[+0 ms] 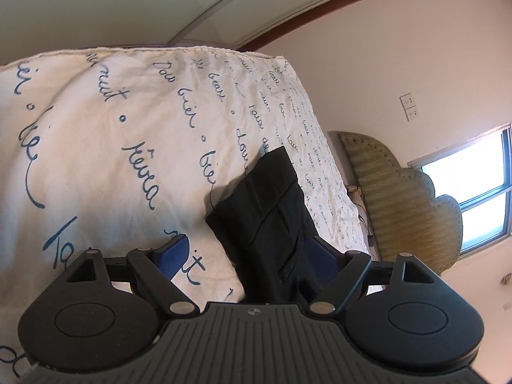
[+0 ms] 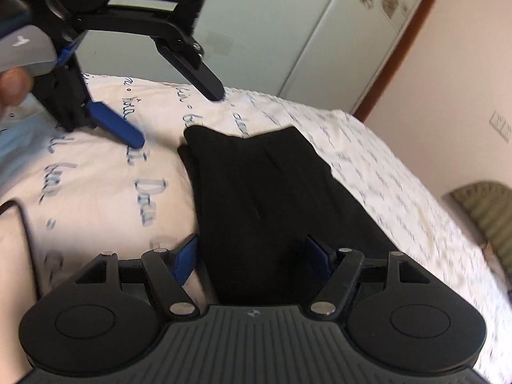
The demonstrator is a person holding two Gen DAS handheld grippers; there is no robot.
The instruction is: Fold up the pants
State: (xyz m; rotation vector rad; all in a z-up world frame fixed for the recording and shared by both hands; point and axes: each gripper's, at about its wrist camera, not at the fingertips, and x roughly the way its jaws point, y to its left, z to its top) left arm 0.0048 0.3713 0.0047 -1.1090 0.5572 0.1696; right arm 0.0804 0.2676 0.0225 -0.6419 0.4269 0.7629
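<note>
The black fabric pants [image 2: 265, 192] lie folded into a narrow stack on the white bedsheet printed with blue script [image 1: 105, 147]. The left claw [image 2: 179, 118] hangs open beside the stack, holding nothing. The right claw [image 2: 252, 256] stands open with the near end between its pads. Judged step: another fold, calling for a grip on that end. No containers show.

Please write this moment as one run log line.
stage: pants folded on bed cover | left gripper: open, empty, above cover | right gripper: jaws apart astride pants, grip unclear
</note>
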